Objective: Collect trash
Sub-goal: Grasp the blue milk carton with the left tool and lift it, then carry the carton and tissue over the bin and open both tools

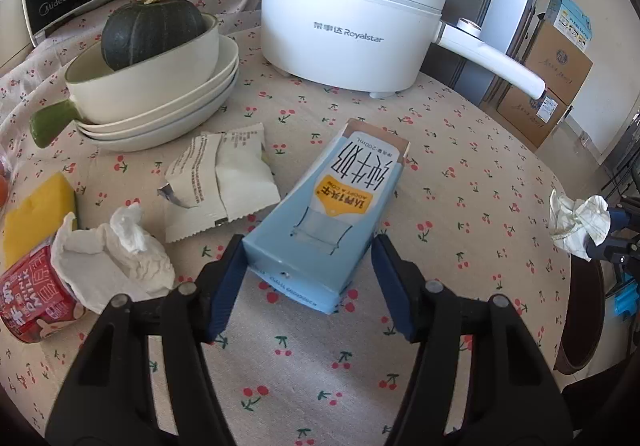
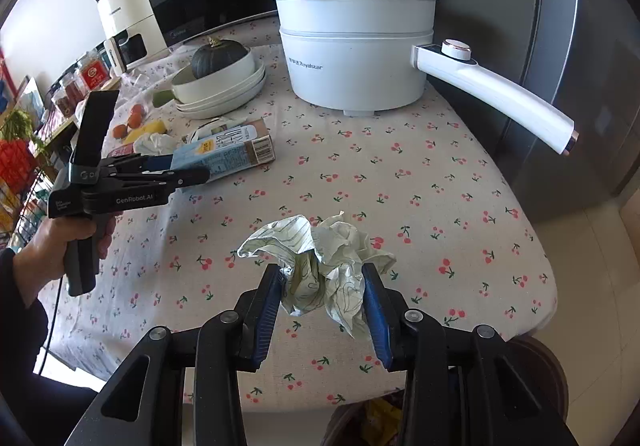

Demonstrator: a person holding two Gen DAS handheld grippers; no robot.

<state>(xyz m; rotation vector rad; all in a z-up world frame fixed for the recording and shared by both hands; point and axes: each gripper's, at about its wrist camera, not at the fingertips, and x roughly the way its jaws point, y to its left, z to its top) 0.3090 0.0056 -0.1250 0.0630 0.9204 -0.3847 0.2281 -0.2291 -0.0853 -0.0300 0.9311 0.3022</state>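
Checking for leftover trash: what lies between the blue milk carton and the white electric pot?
Only bare cherry-print tablecloth between milk carton and pot, per left wrist view.

The white electric pot reads "Royalstar"; the black oven "Midea"; the light-blue milk carton "200mL"; the black handheld gripper "GenRobot.AI".

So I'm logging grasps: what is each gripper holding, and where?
The right gripper pinches the crumpled paper by its lower bunch. The left gripper flanks the milk carton's near end; contact is unclear.
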